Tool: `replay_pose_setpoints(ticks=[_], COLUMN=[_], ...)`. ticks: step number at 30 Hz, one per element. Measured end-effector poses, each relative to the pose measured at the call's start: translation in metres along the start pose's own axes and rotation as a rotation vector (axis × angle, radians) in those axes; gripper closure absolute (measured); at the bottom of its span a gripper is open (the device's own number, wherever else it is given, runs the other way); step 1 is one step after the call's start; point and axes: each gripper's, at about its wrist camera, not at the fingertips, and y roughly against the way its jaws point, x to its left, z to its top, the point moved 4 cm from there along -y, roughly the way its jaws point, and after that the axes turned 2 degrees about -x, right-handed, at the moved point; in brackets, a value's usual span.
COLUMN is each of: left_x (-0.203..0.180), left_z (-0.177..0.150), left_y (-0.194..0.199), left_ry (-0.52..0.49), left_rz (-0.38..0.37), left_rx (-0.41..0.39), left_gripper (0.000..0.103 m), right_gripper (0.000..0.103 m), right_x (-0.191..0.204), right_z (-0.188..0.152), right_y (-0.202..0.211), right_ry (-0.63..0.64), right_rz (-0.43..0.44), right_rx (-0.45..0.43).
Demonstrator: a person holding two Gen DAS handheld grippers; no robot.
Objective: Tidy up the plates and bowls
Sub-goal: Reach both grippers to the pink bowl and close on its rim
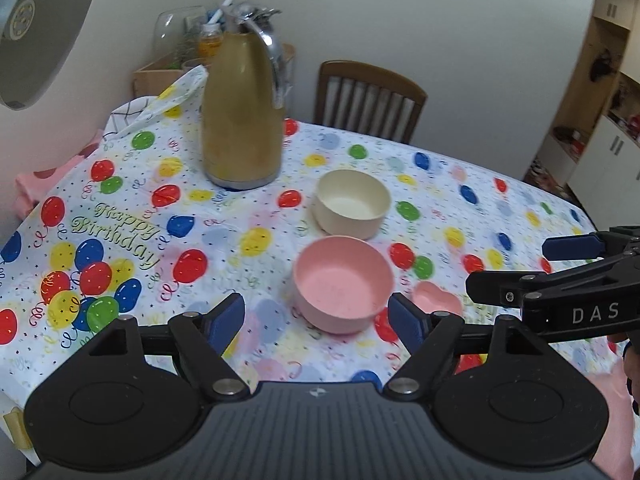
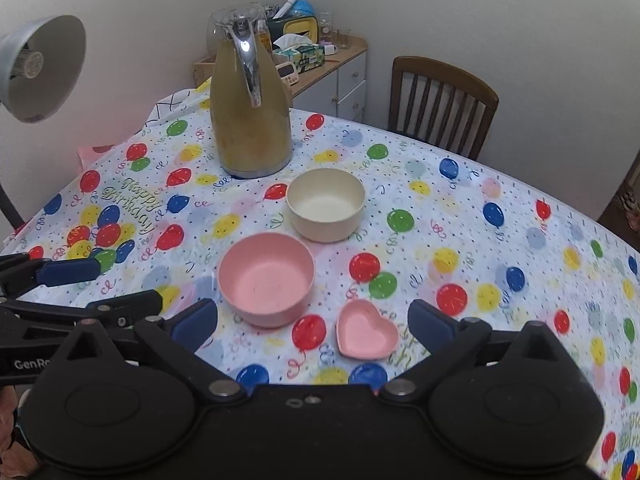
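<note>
Pink bowl (image 2: pixel 267 280): sitting upright and empty on the balloon tablecloth (image 2: pixel 500 240), taken here as the landmark; nothing touching it.
Cream bowl (image 2: pixel 326 205): standing just beyond the pink bowl, toward the thermos jug (image 2: pixel 251 108), with a narrow gap between the two rims.
Heart dish (image 2: pixel 366 335): lying just to the right of the pink bowl and nearer the cameras, close but apart.
Left gripper (image 1: pixel 316 320): hovering on the near side of the pink bowl, angled down at it, fingers spread apart and holding nothing; the bowl showing between and beyond the blue pads (image 1: pixel 228 316), not pressed by them.
Right gripper (image 2: pixel 312 324): hanging to the right of the pink bowl, over the heart dish, tilted down, fingers spread very wide and empty.
Risk, crowding: likely bumping of the two grippers, since both are hanging close together at the near side of the pink bowl.
Risk, bowl grip: probably pushing the pink bowl into the cream bowl if one pad lands on the rim instead of straddling the wall.
Risk, dish: shallow, sloped rim looking apt to slip out or skate on the slick cloth under a pinch from above.
Risk, jug: standing well behind the pink bowl; tipping only by an overlong reach.
</note>
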Motion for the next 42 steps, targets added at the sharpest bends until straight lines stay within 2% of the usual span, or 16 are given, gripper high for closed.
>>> replay_pose_setpoints(ticks=[8,14,26,32,35,37,41,42], left_x=[0.014,0.016,0.020,0.023,0.022,0.021,0.018,0.017], left_z=[0.013,0.012,-0.002,-0.003,-0.002,-0.002,0.000,0.000], left_y=[-0.060,-0.100,-0.151,-0.158,-0.160,-0.162,-0.164,-0.164], left_ry=[0.058,0.059,0.081,0.098,0.100,0.103,0.107,0.108], left_rz=[0.066,0.085,0.129,0.140,0.129,0.119,0.107,0.109], left_rx=[0.064,0.128,0.232,0.267,0.283,0.292,0.311,0.316], left_gripper=[0.025,0.025,0.025,0.026,0.039,0.045,0.065,0.066], right_gripper=[0.002,0.010,0.032,0.049,0.058,0.065,0.075,0.081], right_x=[-0.013,-0.025,-0.025,-0.019,-0.014,-0.011,-0.008,-0.008], right_z=[0.023,0.029,0.025,0.022,0.022,0.023,0.025,0.025], right_y=[-0.067,-0.111,-0.166,-0.180,-0.182,-0.183,-0.184,-0.184], right_ry=[-0.013,-0.029,-0.010,0.028,0.044,0.056,0.060,0.060], right_rz=[0.027,0.028,0.051,0.041,0.043,0.047,0.054,0.058], right_rx=[0.086,0.157,0.269,0.330,0.348,0.353,0.365,0.368])
